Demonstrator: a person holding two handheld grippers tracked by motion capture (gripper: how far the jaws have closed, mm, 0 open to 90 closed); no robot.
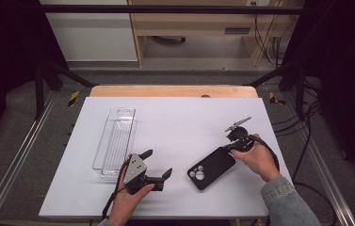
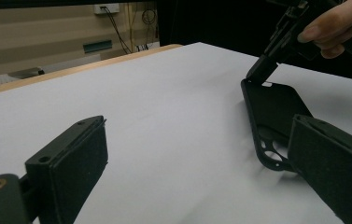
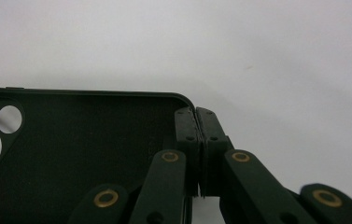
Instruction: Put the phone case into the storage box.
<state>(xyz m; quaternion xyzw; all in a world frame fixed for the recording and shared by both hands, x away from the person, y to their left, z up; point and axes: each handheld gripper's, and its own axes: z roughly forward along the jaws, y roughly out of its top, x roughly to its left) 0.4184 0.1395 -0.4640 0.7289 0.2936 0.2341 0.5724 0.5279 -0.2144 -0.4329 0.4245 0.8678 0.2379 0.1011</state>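
The bench (image 1: 175, 117) carries a clear plastic tray (image 1: 115, 141) just ahead of the left tool (image 1: 157, 165), and a black phone case (image 1: 211, 167) well to that tool's right.

Step in hand, as judged: gripping the phone case by one end. The right tool (image 1: 228, 147) has its jaws closed on the rim of the case's plain end, the end opposite the camera cut-outs. In the right gripper view the two pads (image 3: 186, 127) meet with the case wall (image 3: 94, 140) pinched between them. In the left gripper view the gripped end looks raised, while the cut-out end rests on the bench.

The left tool is spread wide and holds nothing. It points toward the case from the cut-out end, with a stretch of bare bench between.

Next move, as judged: lift or reposition the case without letting the thin rim slip from the pads. The left tool is placed to take the free end if a second grip is required.
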